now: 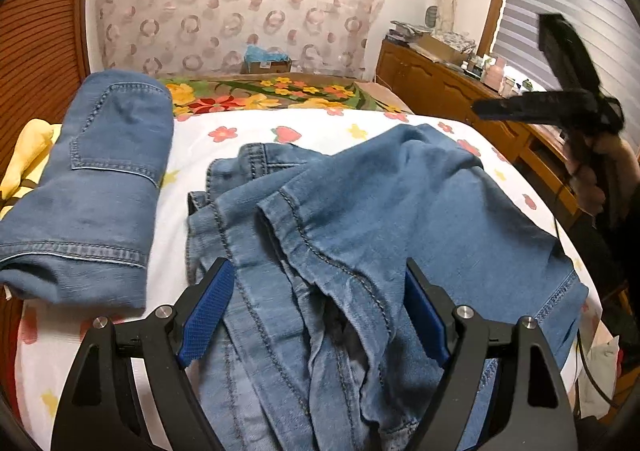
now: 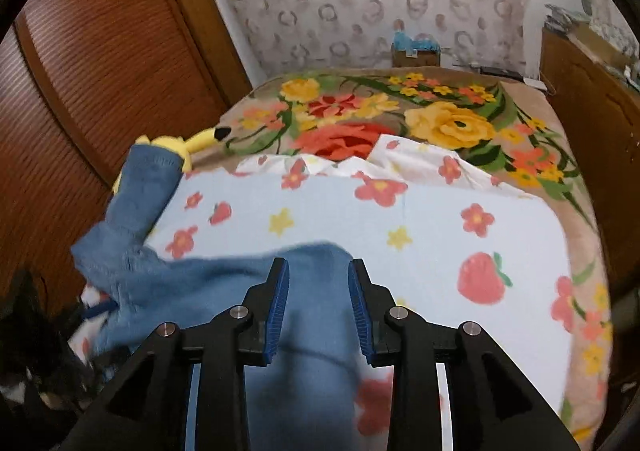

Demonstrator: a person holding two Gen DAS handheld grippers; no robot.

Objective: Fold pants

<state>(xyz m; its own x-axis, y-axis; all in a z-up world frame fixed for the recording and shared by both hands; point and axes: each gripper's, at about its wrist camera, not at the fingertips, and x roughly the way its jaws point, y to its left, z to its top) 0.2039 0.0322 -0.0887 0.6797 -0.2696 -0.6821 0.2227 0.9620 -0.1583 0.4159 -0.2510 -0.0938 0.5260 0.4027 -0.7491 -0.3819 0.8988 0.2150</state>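
Lying crumpled on the white flowered sheet (image 1: 320, 127) are the blue jeans (image 1: 360, 219), with seams and hems turned up in the middle of the bed. The left gripper (image 1: 316, 311) hangs just over them with its jaws spread wide; the denim passes between the blue pads (image 1: 208, 315), but they do not press it, so nothing is grasped. To the left, a second pair of jeans (image 1: 96, 187) lies folded in a neat bundle, apart from the crumpled pair and partly over a yellow plush toy (image 1: 28, 155). The right gripper (image 2: 318, 307) is held higher, above the edge of the jeans (image 2: 312, 283) in its own view; its jaws are parted with an empty gap, holding nothing. In the left view it appears blurred at the right (image 1: 552, 107). A floral blanket (image 2: 440, 119) covers the far part of the bed.
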